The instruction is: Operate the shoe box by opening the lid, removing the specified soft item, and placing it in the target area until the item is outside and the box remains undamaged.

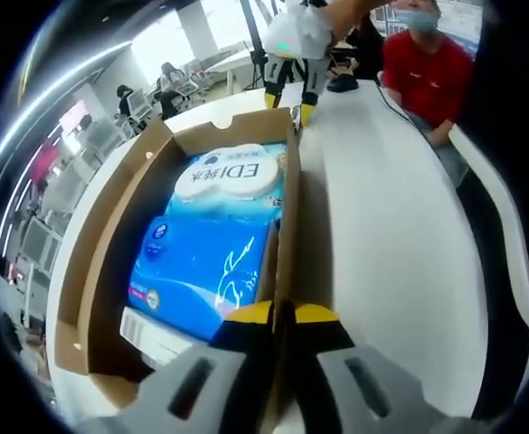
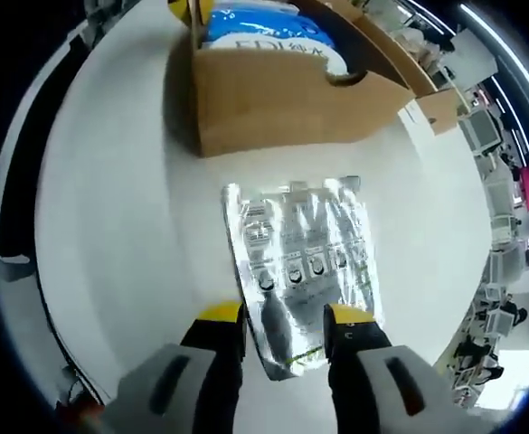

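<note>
The open cardboard shoe box holds a blue soft tissue pack and a white-topped pack. My left gripper is shut on the box's near side wall. Beyond the box's far corner, my right gripper hovers over the table. In the right gripper view, a silver foil pouch lies flat on the white table in front of the box. My right gripper stands open with the pouch's near end between its fingers.
The white table is long with a curved edge. A person in a red shirt sits at its far end beside a dark object. Office chairs and desks stand beyond the table.
</note>
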Tool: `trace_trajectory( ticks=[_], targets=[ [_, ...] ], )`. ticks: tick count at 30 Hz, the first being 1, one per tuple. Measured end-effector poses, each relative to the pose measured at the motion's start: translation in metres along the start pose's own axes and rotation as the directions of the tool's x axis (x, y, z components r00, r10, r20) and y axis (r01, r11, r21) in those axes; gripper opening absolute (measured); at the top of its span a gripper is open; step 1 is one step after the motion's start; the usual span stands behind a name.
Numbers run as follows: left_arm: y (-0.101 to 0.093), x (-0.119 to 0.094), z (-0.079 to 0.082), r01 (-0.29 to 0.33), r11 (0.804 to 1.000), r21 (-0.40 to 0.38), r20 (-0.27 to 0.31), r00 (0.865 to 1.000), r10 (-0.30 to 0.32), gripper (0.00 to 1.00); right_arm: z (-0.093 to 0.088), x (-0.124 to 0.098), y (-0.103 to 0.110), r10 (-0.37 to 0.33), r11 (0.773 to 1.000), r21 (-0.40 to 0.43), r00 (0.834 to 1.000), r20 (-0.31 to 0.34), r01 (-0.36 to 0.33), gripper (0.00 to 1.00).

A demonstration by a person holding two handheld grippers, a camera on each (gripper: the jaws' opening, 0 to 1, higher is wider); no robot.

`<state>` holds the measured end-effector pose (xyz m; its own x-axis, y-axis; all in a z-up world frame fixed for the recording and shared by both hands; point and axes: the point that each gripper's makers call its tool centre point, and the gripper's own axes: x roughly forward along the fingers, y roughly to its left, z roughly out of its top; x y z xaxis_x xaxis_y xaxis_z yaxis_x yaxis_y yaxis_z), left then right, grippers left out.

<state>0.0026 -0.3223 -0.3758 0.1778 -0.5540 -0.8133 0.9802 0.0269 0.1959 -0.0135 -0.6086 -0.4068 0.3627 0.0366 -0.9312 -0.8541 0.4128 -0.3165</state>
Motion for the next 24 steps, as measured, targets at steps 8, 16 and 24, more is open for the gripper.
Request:
trace_trajectory(
  ticks=[8, 16, 24],
  targets=[
    [0.001, 0.001, -0.001, 0.007, 1.000, 0.004, 0.003, 1.000, -0.007, 0.05, 0.007, -0.009, 0.003, -0.032, 0.965, 0.264, 0.995, 0.095, 0.006, 0.38],
    [0.000, -0.002, 0.002, 0.008, 1.000, 0.002, 0.002, 1.000, -0.008, 0.05, 0.016, -0.005, -0.004, -0.131, 0.813, 0.582, 0.976, 0.173, 0.006, 0.49],
    [0.001, 0.003, -0.003, 0.005, 1.000, -0.005, -0.006, 1.000, -0.005, 0.05, 0.020, 0.011, -0.028, -0.275, 0.574, 0.819, 0.948, 0.161, 0.027, 0.51]
  ],
)
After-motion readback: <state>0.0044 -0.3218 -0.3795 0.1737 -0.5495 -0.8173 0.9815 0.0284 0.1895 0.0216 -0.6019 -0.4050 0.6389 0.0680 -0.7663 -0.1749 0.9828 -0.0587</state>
